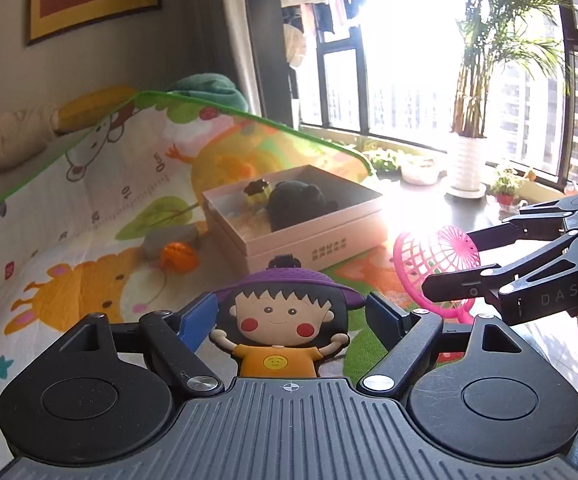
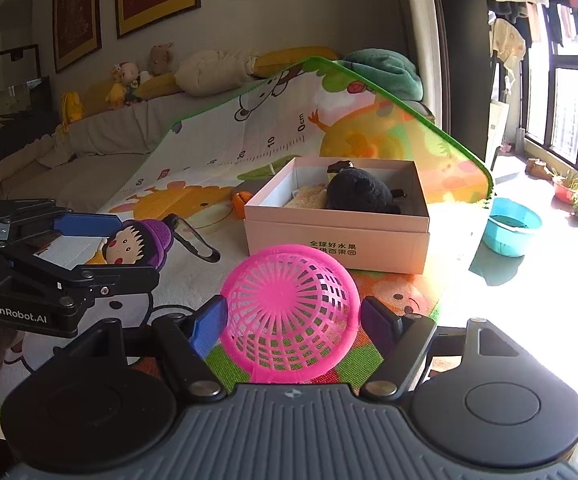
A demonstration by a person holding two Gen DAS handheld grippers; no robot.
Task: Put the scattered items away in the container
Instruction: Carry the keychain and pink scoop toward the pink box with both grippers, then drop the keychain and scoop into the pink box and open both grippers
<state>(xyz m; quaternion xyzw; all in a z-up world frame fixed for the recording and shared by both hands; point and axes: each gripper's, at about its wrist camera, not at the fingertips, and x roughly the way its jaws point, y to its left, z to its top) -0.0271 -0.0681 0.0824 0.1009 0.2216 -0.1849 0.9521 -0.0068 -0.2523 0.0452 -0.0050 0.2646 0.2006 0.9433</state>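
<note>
Two toys lifted, box partly filled.
Left wrist view: a flat cartoon-girl figure (image 1: 277, 332) is pinched by the left gripper (image 1: 289, 312); an orange ball (image 1: 177, 257) is left on the mat, left of the box (image 1: 321, 240). Right wrist view: a pink mesh basket (image 2: 289, 312) is clasped by the right gripper (image 2: 293, 320), near the box.

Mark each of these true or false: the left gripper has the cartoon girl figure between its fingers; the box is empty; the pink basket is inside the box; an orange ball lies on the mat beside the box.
1. The cartoon girl figure is between the left gripper's fingers. True.
2. The box is empty. False: a black plush toy lies in it.
3. The pink basket is inside the box. False: it is outside, between the right gripper's fingers.
4. An orange ball lies on the mat beside the box. True.
</note>
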